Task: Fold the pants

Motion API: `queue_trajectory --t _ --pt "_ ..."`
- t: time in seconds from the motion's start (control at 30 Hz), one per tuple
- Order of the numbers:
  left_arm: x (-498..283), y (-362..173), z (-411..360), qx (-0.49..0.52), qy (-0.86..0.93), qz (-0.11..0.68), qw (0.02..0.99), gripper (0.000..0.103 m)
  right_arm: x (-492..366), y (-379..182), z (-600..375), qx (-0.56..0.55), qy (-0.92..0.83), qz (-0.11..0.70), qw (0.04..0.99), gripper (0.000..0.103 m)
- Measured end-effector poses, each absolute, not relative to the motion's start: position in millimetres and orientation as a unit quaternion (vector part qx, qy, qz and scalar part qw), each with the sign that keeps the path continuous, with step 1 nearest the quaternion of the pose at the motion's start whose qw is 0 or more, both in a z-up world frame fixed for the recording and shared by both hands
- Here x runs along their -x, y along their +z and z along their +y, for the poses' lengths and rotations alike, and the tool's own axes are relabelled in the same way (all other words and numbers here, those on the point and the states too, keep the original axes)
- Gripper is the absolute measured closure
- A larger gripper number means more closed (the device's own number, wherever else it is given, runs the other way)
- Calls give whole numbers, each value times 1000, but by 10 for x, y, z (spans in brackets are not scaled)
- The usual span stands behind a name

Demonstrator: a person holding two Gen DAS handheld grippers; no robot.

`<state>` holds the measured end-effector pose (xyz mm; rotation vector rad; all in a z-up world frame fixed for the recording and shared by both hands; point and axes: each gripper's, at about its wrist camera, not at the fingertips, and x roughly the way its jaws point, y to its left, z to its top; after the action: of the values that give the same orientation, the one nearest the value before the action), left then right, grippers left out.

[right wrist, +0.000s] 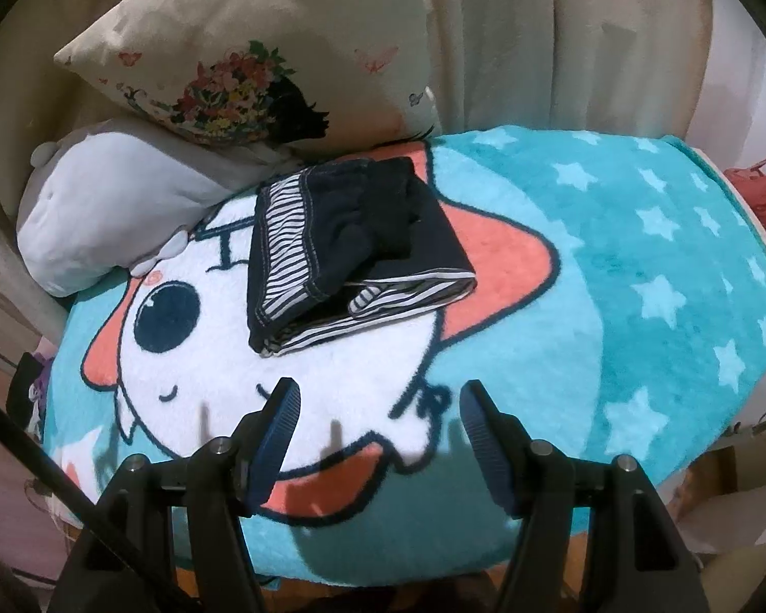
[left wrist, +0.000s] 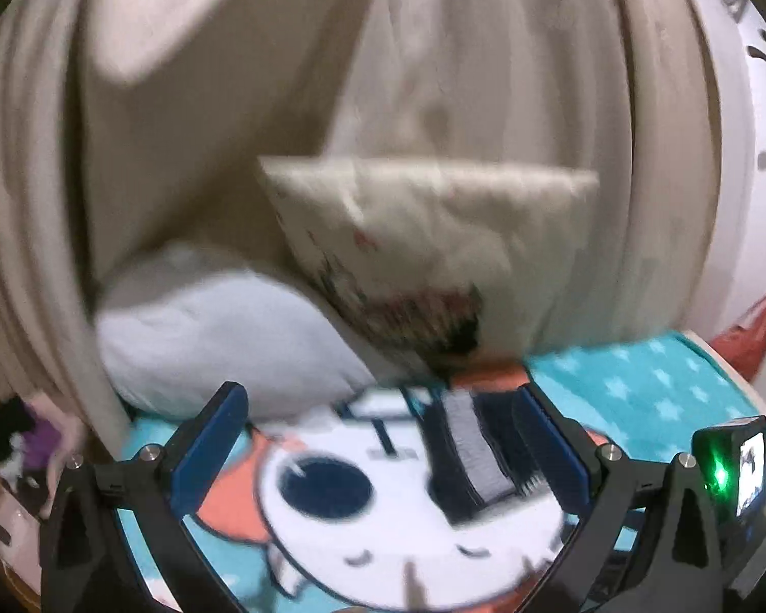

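Note:
The pants [right wrist: 352, 250], dark navy with a black-and-white striped lining, lie folded into a small stack on the teal cartoon blanket [right wrist: 638, 265]. In the blurred left wrist view the folded pants [left wrist: 472, 452] sit just beyond the right finger. My left gripper [left wrist: 380, 403] stands wide open with nothing between its blue pads. My right gripper [right wrist: 378, 391] is open too, hovering over the blanket nearer than the pants, apart from them, nothing between its fingers.
A floral pillow [right wrist: 260, 56] and a pale grey plush cushion [right wrist: 102, 214] lie behind the pants against cream curtains [right wrist: 561, 36]. A red bag [right wrist: 756, 189] sits past the blanket's right edge. A small lit device [left wrist: 740, 465] shows at right in the left wrist view.

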<state>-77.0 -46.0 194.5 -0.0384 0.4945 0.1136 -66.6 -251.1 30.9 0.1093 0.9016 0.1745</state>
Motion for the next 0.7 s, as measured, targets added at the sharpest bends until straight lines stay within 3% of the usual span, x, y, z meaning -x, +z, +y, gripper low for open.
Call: queue_trajectory --t 0.2,0.7 --pt "593 1652 -352 43 64 322 944 0 667 387 -2552 -45 67 419 904 31" --pt "489 1309 -290 74 26 372 925 0 512 336 -2219 8 86 429 899 27"
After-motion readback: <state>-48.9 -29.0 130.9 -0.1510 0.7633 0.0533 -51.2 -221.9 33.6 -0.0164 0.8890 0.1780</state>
